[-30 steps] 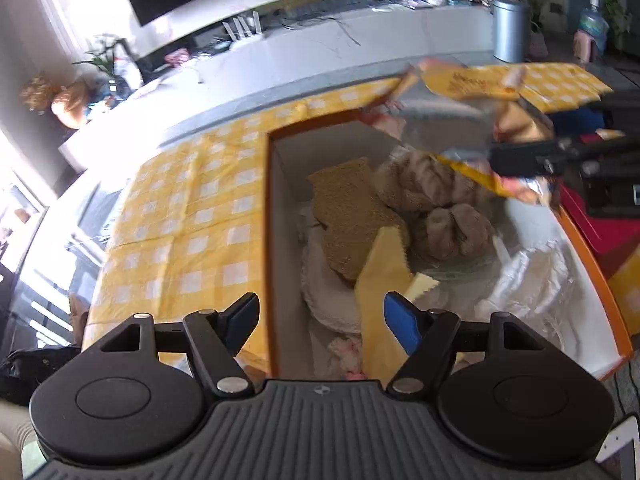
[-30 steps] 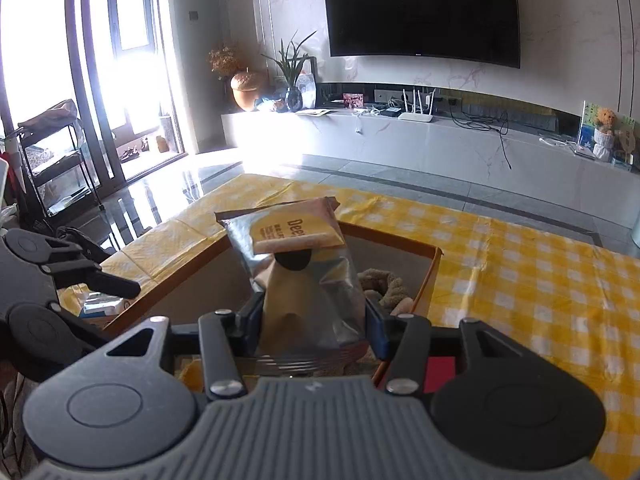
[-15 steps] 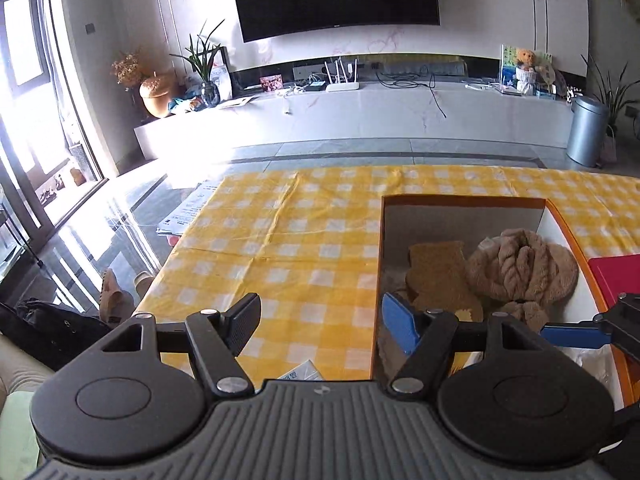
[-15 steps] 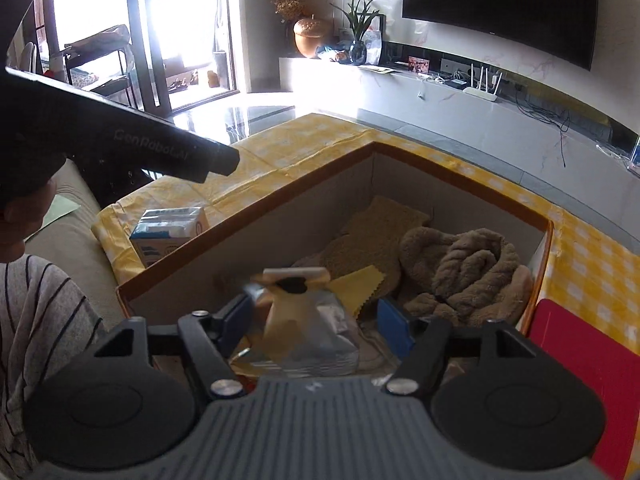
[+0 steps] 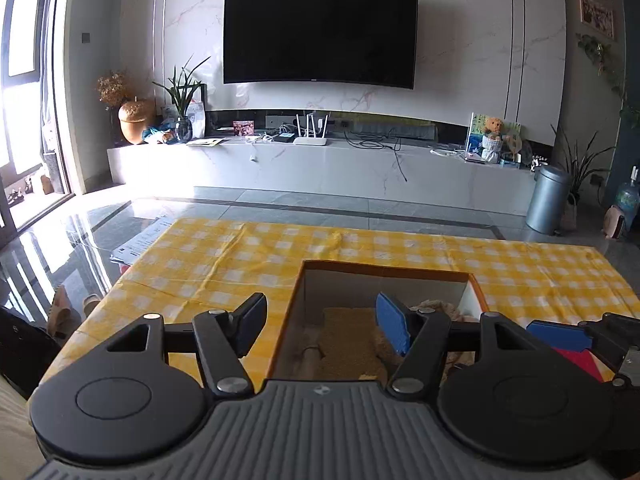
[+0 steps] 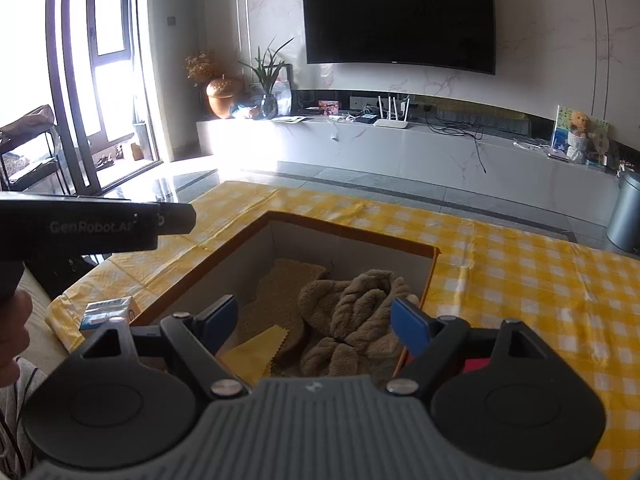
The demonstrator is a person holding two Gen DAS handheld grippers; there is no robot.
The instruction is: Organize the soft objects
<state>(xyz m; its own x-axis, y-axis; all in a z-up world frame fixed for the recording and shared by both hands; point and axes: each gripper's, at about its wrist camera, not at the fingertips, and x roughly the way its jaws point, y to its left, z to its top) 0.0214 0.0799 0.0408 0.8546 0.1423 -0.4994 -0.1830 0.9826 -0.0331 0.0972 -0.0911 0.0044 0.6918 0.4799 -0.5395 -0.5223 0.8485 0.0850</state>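
Pouch gone, brown towel [image 6: 356, 312] bunched, perhaps knotted

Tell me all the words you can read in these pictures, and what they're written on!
"GenRobot.AI": on the side of the left gripper, seen from the right wrist view.
Small box beside the cardboard box: has printing, too blurred to read.
TV: a tiny mark on its bottom edge, too small to read.
Papers on the floor: print too small to read.
Nothing else readable.
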